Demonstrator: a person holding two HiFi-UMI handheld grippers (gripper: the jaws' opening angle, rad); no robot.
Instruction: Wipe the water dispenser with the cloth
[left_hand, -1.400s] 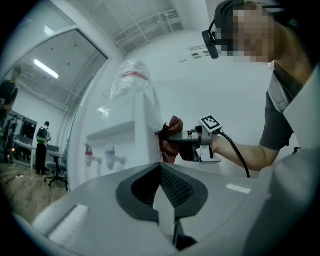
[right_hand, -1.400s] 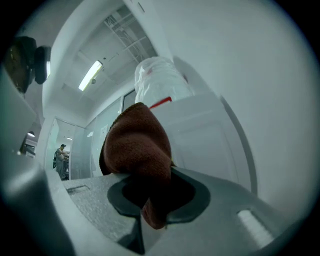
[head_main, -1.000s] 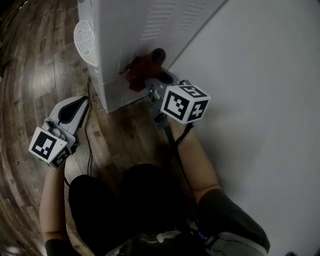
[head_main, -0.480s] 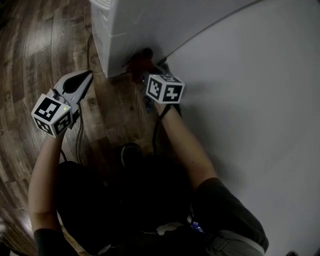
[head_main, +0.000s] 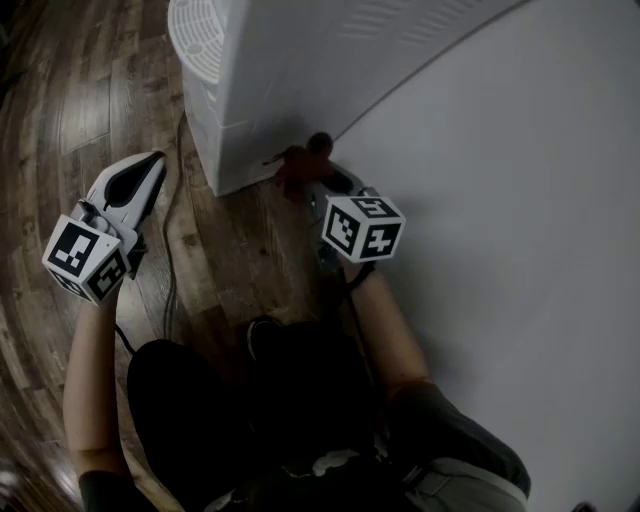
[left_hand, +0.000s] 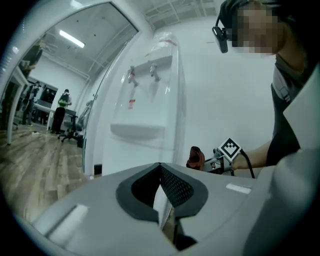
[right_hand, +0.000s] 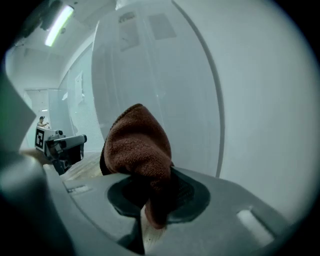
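The white water dispenser (head_main: 270, 80) stands on the floor against the wall; the left gripper view shows its front with two taps (left_hand: 142, 75) and a drip tray (left_hand: 137, 131). My right gripper (head_main: 318, 178) is shut on a red-brown cloth (head_main: 297, 163), which is pressed to the bottom rear corner of the dispenser's side panel (right_hand: 150, 70). In the right gripper view the cloth (right_hand: 137, 145) bulges out of the jaws (right_hand: 152, 200). My left gripper (head_main: 150, 165) hovers left of the dispenser, apart from it, shut with nothing in it (left_hand: 161, 175).
A pale wall (head_main: 500, 220) runs close along the right of the dispenser. Wood flooring (head_main: 70, 110) spreads to the left, with a dark cable (head_main: 168, 270) lying on it. The person's dark-clothed legs (head_main: 250, 400) are crouched just behind both grippers.
The right gripper has kept the cloth against the dispenser's lower side and slid it near the bottom rear corner. The left gripper has stayed shut and drifted a little on the left.
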